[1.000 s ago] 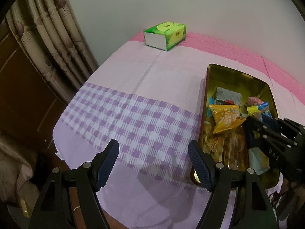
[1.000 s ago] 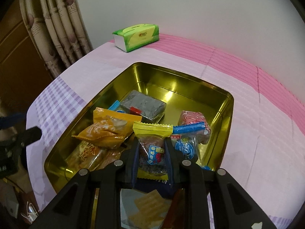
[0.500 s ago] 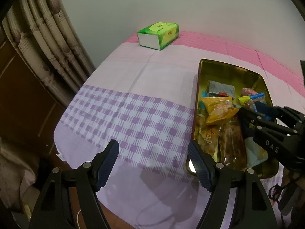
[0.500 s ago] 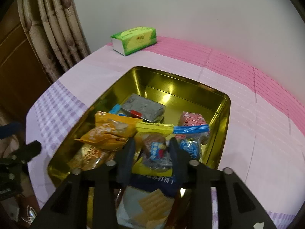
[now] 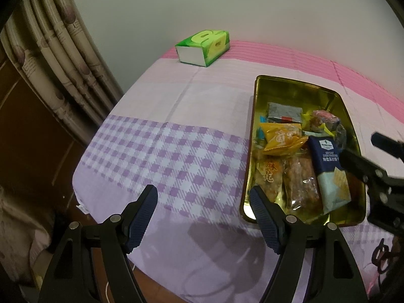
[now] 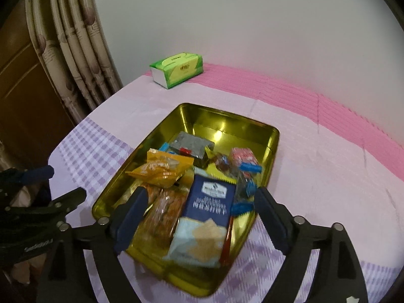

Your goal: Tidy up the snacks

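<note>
A second before, the right tongs (image 6: 199,216) had been closed on a yellow-edged candy packet (image 6: 222,162) above the gold tin (image 6: 274,136); half a second later they had begun to part. At this moment they stood wide open with nothing between them, pulled back over the tin's near end, and the packet lay among the other snacks toward the tin's far right. That reads as a finished drop: one more snack was in the tin, and no loose snack showed on the table (image 5: 176,156) in either view, so the sorting looked close to done.

The left tongs (image 5: 203,214) were likewise spread wide and empty, hovering above the purple-checked cloth just left of the tin, much as they had a second earlier.

The tin sat on the table with its long axis running from the near edge toward the wall, its far end angled slightly right in the right wrist view. Inside, the navy cracker pack (image 6: 209,207) lay along that same axis, dark end toward the wall and pale end toward the near rim. The orange snack bag (image 5: 284,139) lay crosswise on the left side, with a grey packet (image 5: 284,112) beyond it. A green tissue box (image 5: 203,48) stood well apart near the wall.
</note>
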